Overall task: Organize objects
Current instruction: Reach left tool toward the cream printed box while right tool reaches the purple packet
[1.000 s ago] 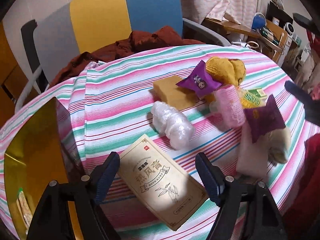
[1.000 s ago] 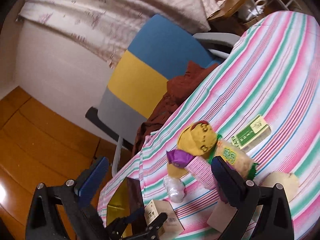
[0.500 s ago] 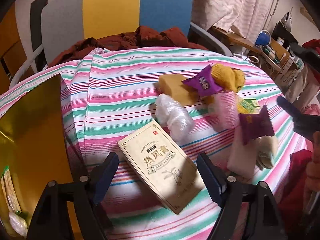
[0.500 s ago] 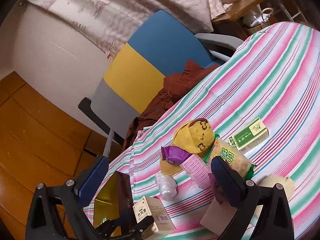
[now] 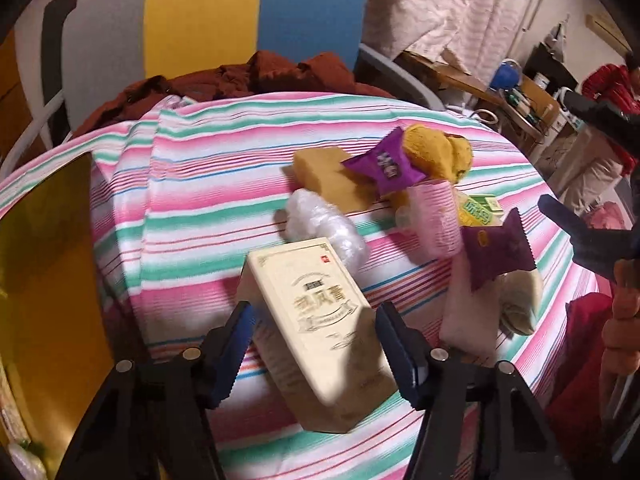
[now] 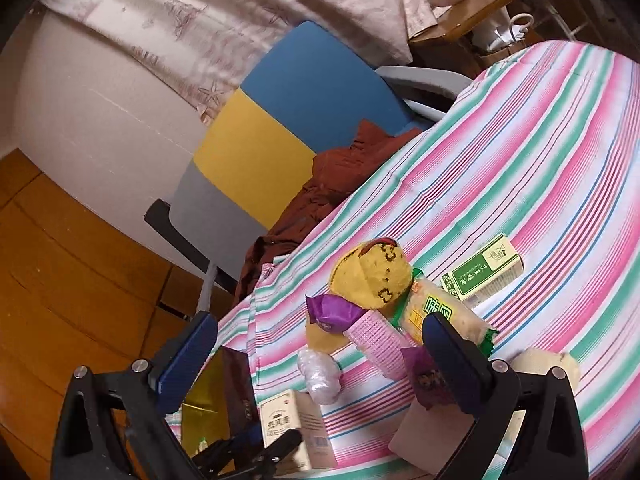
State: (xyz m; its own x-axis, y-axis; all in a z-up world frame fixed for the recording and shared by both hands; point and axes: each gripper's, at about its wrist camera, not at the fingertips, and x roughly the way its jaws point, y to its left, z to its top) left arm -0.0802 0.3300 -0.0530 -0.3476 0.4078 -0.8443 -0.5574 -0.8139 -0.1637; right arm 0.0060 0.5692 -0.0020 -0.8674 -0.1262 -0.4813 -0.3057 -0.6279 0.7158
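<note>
Indoor scene, warm and fairly dim light w/ orange-brown cast in corners; both views ringed by black fisheye vignette, straight edges bowed near rim. Left wrist view: cream box (image 5: 320,312) lit on upper face, its lower right part crossed by soft dark shadow; motion blur smears left tool (image 5: 316,354) fingers and striped cloth (image 5: 208,184) nearby. Gold box (image 5: 44,280) shows dull sheen, no hard glare. Right wrist view: sharper at centre, white wall (image 6: 92,92) evenly lit, striped cloth pale and washed-out toward far right; right tool (image 6: 320,356) dark, underexposed.
</note>
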